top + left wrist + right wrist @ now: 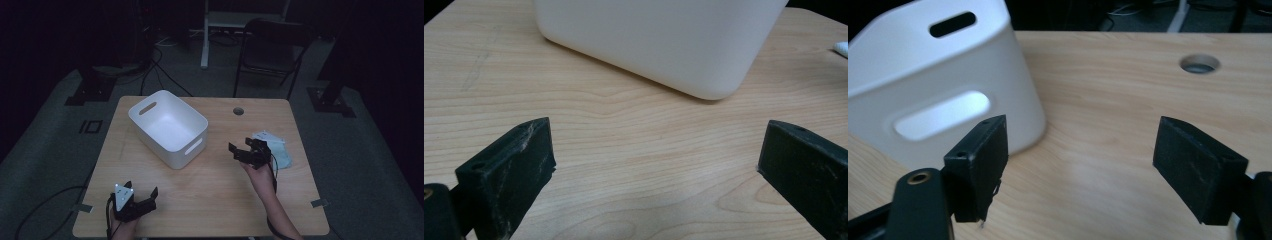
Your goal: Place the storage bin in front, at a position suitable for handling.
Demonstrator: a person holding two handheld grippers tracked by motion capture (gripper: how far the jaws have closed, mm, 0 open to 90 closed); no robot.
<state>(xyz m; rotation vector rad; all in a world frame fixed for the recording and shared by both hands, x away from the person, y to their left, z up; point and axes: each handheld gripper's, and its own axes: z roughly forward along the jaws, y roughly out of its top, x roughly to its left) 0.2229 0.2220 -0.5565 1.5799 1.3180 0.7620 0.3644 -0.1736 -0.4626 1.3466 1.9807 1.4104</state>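
Observation:
A white plastic bin (169, 127) with slot handles stands empty on the wooden table (210, 190), left of centre. My right gripper (239, 145) hovers just right of the bin, pointing at its near right corner; its jaws stand wide apart with nothing between them. In the right gripper view the bin (938, 75) is close on the left, ahead of the open gripper (1080, 150). My left gripper (141, 189) rests low at the table's front left, open and empty. In the left gripper view the gripper (654, 165) faces the bin's wall (659, 40) across bare wood.
A pale blue and white flat packet (274, 147), perhaps face masks, lies on the table behind my right hand; its tip (841, 47) shows at the far right. A round cable hole (238, 111) sits in the far table top. A folding chair (272, 52) stands beyond the table.

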